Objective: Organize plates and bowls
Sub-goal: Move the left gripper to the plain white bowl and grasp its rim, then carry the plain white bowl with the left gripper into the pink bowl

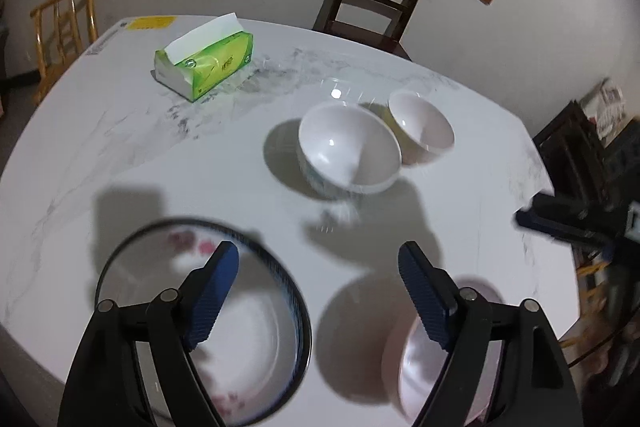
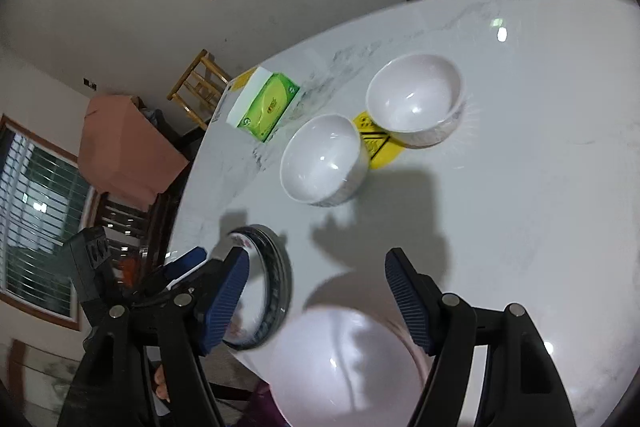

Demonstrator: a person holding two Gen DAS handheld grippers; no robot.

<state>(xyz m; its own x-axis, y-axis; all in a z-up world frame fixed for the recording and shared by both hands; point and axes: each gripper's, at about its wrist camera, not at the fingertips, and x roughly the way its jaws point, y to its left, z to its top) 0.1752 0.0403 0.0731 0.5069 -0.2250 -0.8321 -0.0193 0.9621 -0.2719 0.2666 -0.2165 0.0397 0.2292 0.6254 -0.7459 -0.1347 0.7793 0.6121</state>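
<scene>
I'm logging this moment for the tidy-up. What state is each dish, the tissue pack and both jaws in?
Dark-rimmed plate: flat on table, unheld.
Pink bowl: upright, empty, unheld.
Two white bowls: upright, empty, unstacked.
Tissue pack: open, tissue sticking out.
Left gripper: jaws open.
Right gripper: jaws open.

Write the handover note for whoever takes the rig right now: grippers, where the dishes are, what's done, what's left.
Left hand-held gripper: open, empty, above the dark-rimmed plate.
Right hand-held gripper: open, empty, above the pink bowl.
Plate and pink bowl sit side by side at the near edge of the table, apart.
Two white bowls stand further in, separate, a yellow sticker between them. Tissue box beyond.
Done: nothing stacked yet.
Left: probably nest the bowls, group them with the plate.
</scene>
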